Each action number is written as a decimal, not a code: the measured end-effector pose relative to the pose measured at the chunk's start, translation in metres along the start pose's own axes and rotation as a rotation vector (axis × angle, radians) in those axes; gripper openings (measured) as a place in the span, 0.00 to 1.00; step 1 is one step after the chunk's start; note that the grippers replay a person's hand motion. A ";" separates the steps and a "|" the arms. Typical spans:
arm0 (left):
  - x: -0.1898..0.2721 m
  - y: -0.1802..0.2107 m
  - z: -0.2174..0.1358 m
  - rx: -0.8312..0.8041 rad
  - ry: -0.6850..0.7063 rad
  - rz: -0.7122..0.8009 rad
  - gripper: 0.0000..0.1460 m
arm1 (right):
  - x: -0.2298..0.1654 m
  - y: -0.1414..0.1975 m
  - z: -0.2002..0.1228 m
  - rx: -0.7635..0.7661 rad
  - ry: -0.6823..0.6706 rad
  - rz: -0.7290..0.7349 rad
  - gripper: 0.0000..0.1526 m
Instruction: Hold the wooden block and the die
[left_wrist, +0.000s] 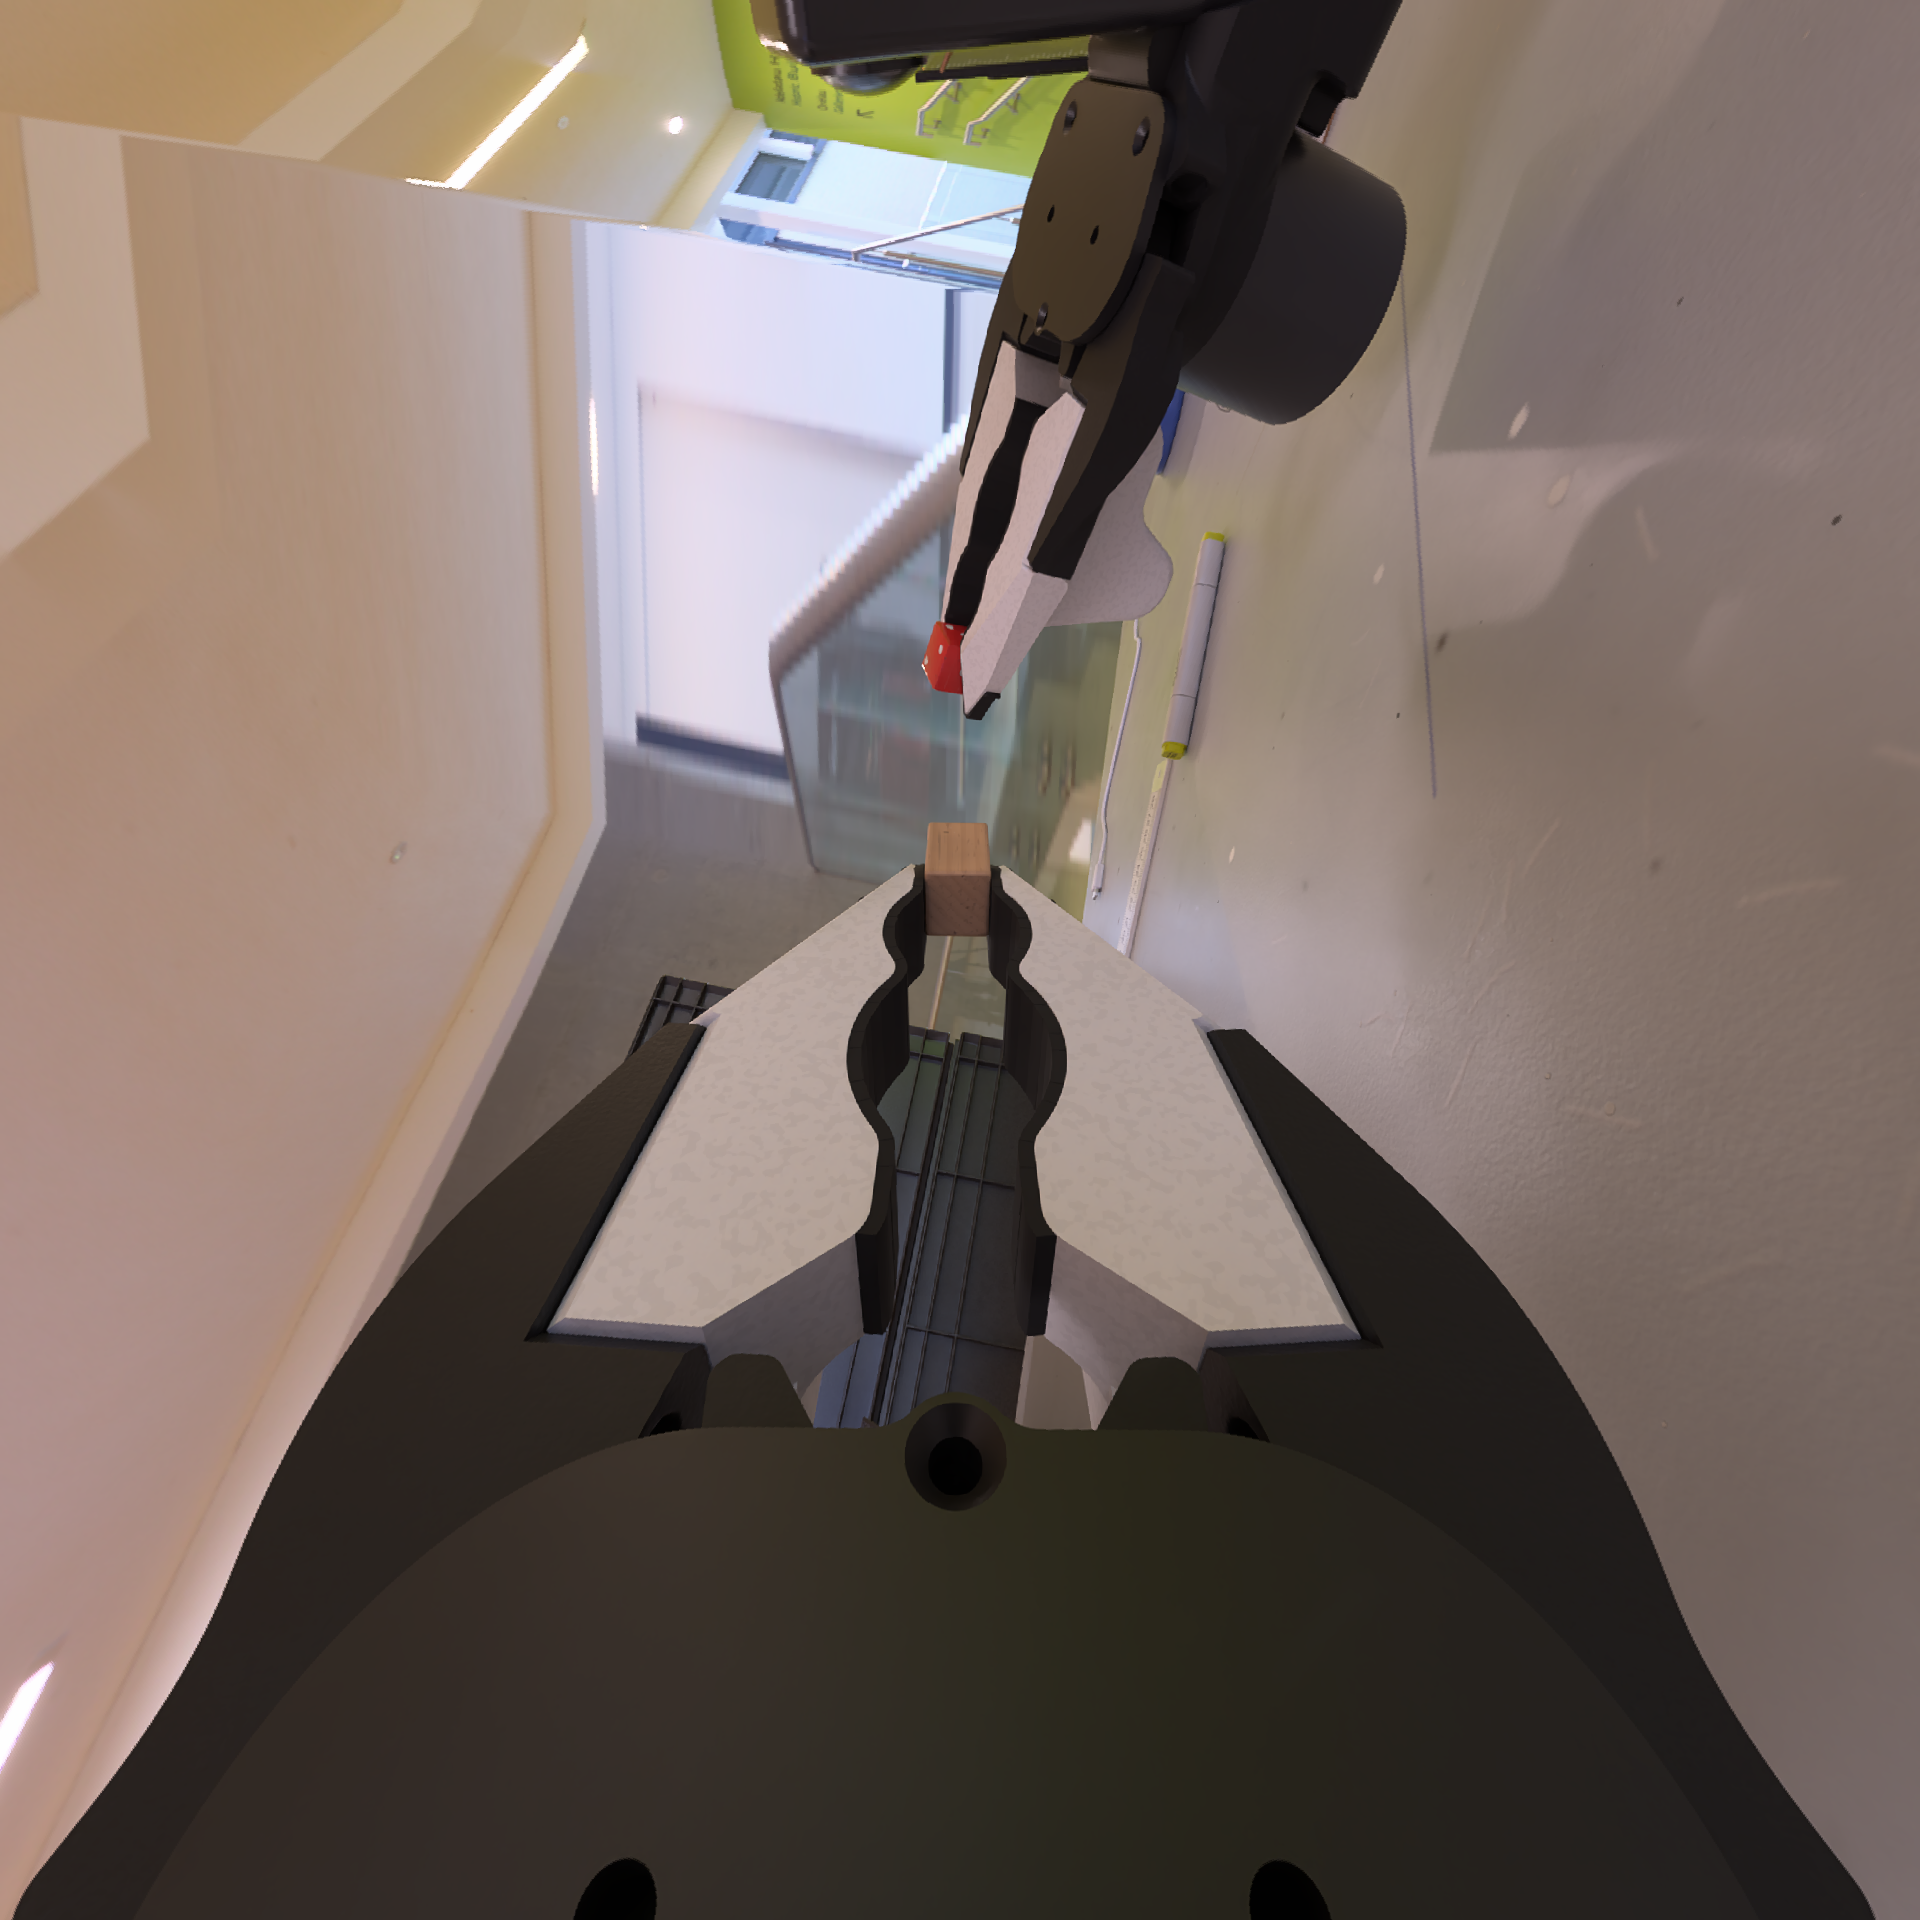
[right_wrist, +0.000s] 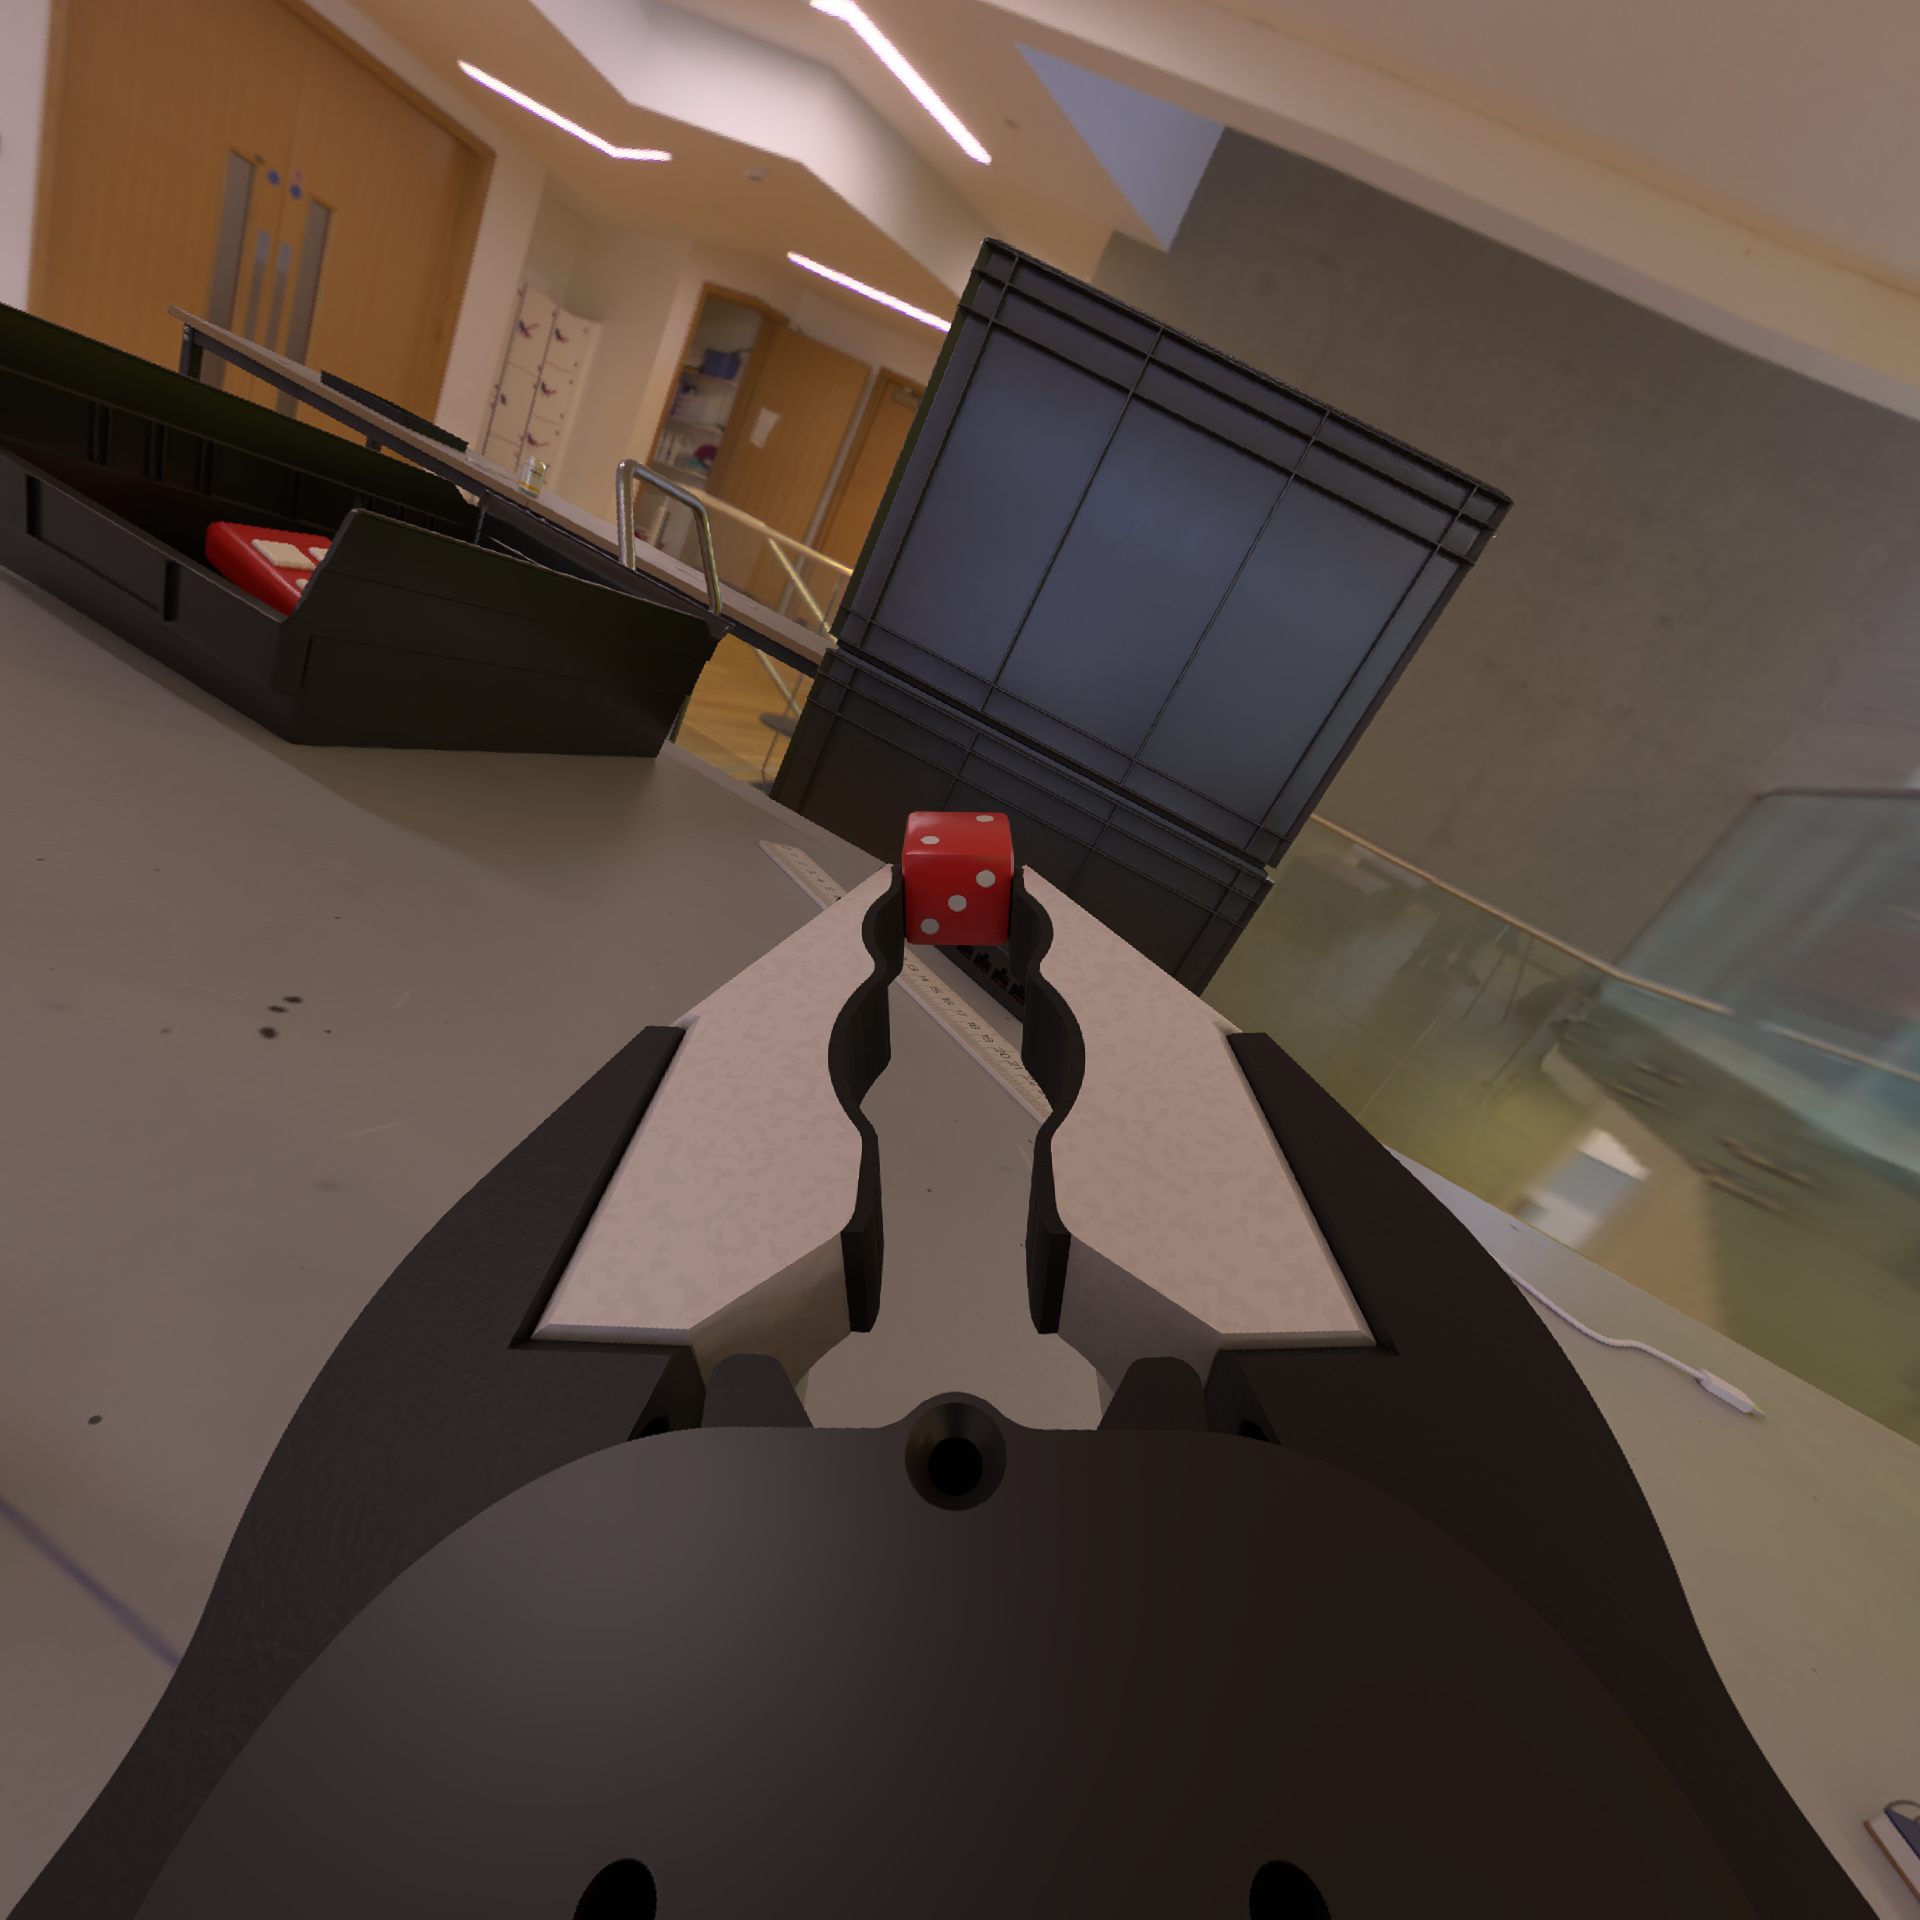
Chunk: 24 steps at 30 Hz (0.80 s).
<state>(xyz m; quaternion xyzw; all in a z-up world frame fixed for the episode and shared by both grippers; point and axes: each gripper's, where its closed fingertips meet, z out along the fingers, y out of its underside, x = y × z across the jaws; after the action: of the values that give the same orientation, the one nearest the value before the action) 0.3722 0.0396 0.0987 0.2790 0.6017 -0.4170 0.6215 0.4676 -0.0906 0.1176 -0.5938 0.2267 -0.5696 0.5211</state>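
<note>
Left hand-held gripper (left_wrist: 957, 883) clamped on wooden block (left_wrist: 957, 879), block pinched at fingertips, raised clear of desk (left_wrist: 1558, 935). Right hand-held gripper (right_wrist: 957, 883) clamped on red die (right_wrist: 957, 878) at fingertips, die off desk, white pips showing. Ruler (right_wrist: 977, 1023) lies on desk below die. Black crate (right_wrist: 1143, 582) beyond. Open black tray (right_wrist: 416, 644) on desk far left.

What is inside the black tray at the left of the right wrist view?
A red flat item with pale patches lies in the black tray; the front wall hides its lower part and the tray floor.
</note>
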 end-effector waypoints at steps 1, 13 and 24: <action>0.000 0.000 0.000 0.001 0.002 0.001 0.07 | 0.000 0.000 0.000 0.000 0.000 -0.001 0.12; 0.005 0.000 0.001 0.003 0.026 0.009 0.07 | -0.001 0.000 0.001 -0.004 -0.004 -0.008 0.12; 0.007 0.000 0.001 0.003 0.033 0.015 0.07 | -0.002 0.001 0.001 -0.005 -0.006 -0.012 0.12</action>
<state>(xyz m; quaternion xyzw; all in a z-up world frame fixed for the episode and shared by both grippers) 0.3723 0.0378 0.0922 0.2913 0.6092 -0.4084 0.6142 0.4682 -0.0890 0.1166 -0.5983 0.2230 -0.5703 0.5168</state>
